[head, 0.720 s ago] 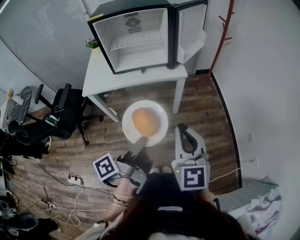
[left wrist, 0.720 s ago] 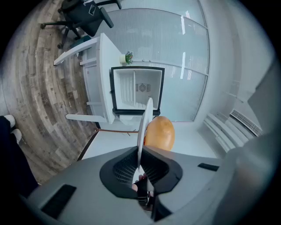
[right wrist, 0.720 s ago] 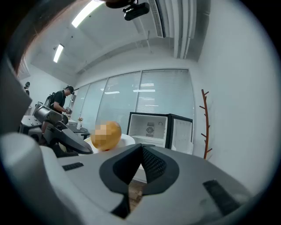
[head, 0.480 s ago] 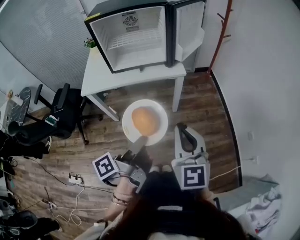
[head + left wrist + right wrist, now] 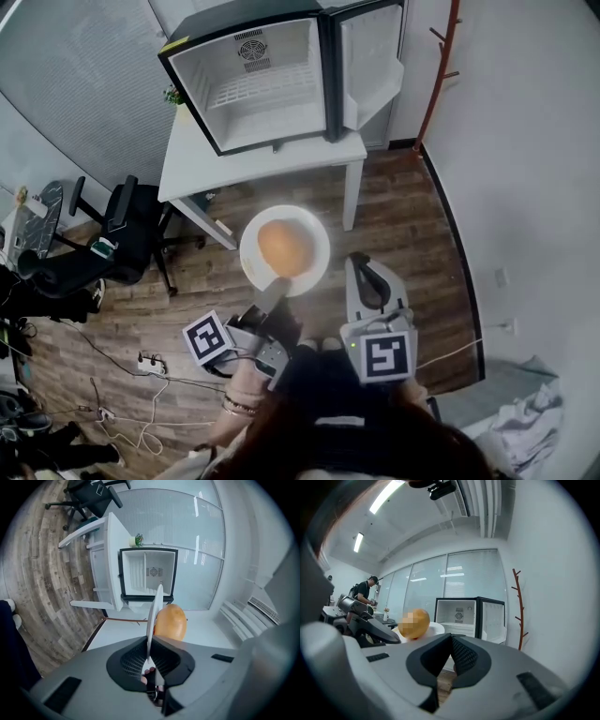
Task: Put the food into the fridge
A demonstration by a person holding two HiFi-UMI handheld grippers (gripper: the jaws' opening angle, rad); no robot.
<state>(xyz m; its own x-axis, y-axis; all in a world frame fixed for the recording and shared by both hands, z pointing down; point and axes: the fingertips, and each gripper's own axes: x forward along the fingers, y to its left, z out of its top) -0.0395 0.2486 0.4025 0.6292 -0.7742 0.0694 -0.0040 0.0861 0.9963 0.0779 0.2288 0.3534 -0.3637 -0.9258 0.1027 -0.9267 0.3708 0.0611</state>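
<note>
A white plate [image 5: 314, 246] carries a round orange-brown piece of food [image 5: 284, 247] above the wooden floor. My left gripper [image 5: 276, 284] is shut on the plate's near rim. In the left gripper view the plate [image 5: 153, 613] stands edge-on between the jaws, with the food [image 5: 170, 622] to its right. My right gripper [image 5: 364, 264] is shut on nothing, just right of the plate. The small black fridge [image 5: 253, 89] stands open and empty on a white table [image 5: 197, 159], its door [image 5: 371, 61] swung to the right. The right gripper view also shows the fridge [image 5: 461, 616].
A black office chair [image 5: 131, 230] stands left of the table. A power strip and cables [image 5: 145, 361] lie on the floor at the lower left. A red coat rack [image 5: 441, 66] leans by the white wall on the right. A person [image 5: 365, 592] stands far off.
The fridge and table have slid slightly left in the head view. The plate remains gripped in my left gripper, and my right gripper stays shut beside it.
</note>
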